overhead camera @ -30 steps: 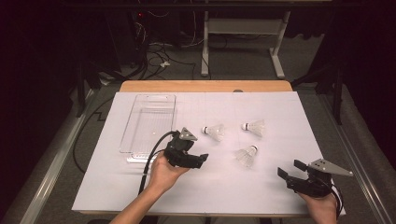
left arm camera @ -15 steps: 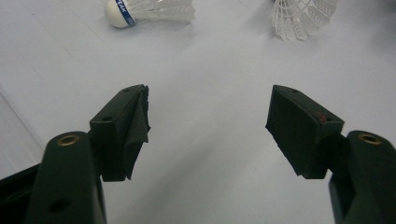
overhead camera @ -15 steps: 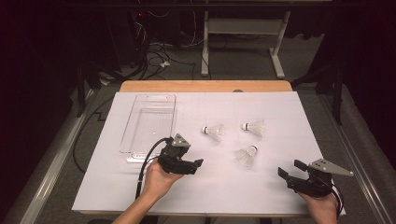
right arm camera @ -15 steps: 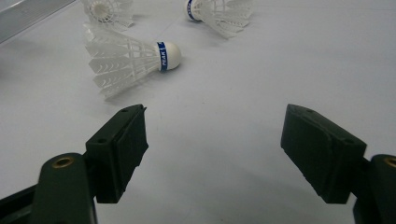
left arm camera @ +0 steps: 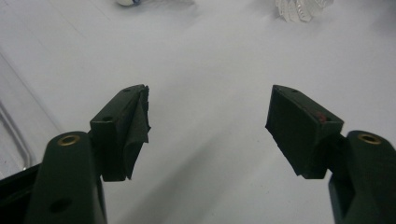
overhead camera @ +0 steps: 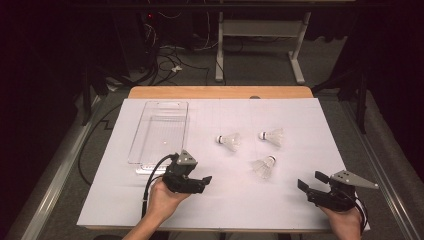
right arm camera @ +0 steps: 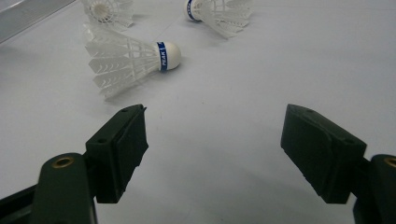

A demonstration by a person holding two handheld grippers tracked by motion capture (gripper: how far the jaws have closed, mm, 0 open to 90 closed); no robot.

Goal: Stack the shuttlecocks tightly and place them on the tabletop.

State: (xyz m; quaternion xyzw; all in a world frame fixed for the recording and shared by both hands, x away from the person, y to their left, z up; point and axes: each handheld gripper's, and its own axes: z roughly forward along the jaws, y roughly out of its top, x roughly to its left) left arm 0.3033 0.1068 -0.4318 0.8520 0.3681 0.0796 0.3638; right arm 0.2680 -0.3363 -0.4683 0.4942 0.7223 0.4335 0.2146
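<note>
Three white feathered shuttlecocks lie on the white table cover: one at the left (overhead camera: 229, 141), one at the right (overhead camera: 271, 136) and a nearer one (overhead camera: 263, 166). My left gripper (overhead camera: 204, 182) is held low near the table's front, left of the shuttlecocks, and it is open and empty (left arm camera: 208, 121). My right gripper (overhead camera: 311, 181) is at the front right, also open and empty (right arm camera: 215, 135). In the right gripper view the nearest shuttlecock (right arm camera: 130, 58) lies on its side just beyond the left jaw, with the other two (right arm camera: 217, 11) (right arm camera: 107, 11) farther off.
A clear plastic tray (overhead camera: 160, 132) with nothing in it lies at the left, behind my left gripper; its edge (left arm camera: 11, 140) appears in the left gripper view. A wooden table edge (overhead camera: 220, 92) runs along the back. Cables and a desk frame stand on the floor beyond.
My left gripper has drawn back toward the table's near edge and a little left, away from the shuttlecocks. The right gripper and the shuttlecocks have not moved.
</note>
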